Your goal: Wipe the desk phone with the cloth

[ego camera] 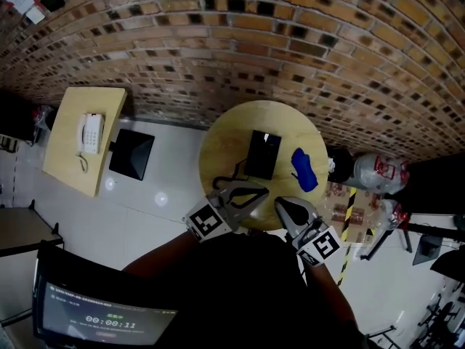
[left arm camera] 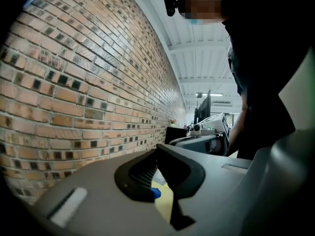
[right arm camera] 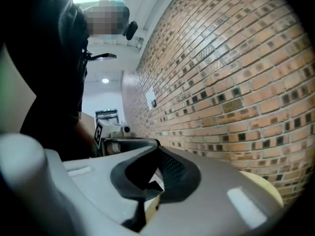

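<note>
Nearest, at 7 o'clock in the head view, a dark screen (ego camera: 102, 315) shows a running timer.

Just beyond the person's dark sleeves, both grippers hang over the 6 o'clock edge of the round table (ego camera: 221, 140). The left gripper (ego camera: 258, 193) sits at about 7 o'clock of the table centre, and its jaws are together at the tips with nothing clamped. The right gripper (ego camera: 283, 208) is beside it at 5 o'clock, and its jaws are likewise closed and empty. Each gripper view confirms this: the tips of the left gripper (left arm camera: 157, 149) and of the right gripper (right arm camera: 158, 149) meet with nothing between them.

The table top is pale yellow wood. The desk phone (ego camera: 262, 154), black, lies flat near the centre, with its cord trailing off toward 8 o'clock. The cloth (ego camera: 304, 169), blue and crumpled, lies at 3 o'clock of the phone, near it but not touching, and neither gripper touches it.

The floor (ego camera: 167, 173) is glossy white tile. At 9 o'clock of the round table and well apart from it stands a rectangular side table (ego camera: 69, 147) carrying a white telephone (ego camera: 91, 133). A black square object (ego camera: 131, 153) sits between the two tables. At 3 o'clock are clear plastic items (ego camera: 381, 171) and striped hazard tape (ego camera: 349, 209).

Farthest, from 9 through 12 to 3 o'clock, runs a brick wall (ego camera: 290, 42).
</note>
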The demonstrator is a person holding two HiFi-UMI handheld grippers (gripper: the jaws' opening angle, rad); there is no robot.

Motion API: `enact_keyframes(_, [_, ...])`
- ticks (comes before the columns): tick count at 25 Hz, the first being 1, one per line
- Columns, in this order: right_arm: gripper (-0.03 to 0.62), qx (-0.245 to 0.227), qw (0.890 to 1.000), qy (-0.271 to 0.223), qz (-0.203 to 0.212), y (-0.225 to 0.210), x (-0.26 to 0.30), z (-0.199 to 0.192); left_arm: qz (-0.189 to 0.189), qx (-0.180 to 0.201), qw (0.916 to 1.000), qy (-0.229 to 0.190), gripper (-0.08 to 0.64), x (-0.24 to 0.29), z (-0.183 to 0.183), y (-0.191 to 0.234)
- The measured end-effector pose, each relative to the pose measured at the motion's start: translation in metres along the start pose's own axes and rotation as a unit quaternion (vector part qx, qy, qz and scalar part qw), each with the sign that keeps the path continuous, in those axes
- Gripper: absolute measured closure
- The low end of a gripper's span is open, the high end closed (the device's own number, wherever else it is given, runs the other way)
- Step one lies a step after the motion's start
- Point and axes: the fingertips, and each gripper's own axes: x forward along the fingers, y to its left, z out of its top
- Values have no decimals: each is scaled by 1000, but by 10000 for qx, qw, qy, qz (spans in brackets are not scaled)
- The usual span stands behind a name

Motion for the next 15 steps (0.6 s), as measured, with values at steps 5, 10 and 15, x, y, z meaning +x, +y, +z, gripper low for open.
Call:
enact_keyframes(5, [592,-124,9998,-128,-1,10,1,13,-53,55,10000,26,575,-11,3,-8])
enact_keyframes(10, [592,-259,9996,-68,40,14,-1,14,-66,-3,10000,32,575,-13,4,-13])
enact_keyframes(15, [592,-322,9994,-71,74,17,-1,13,-131,-43,9999,59,575,-15,4,-16])
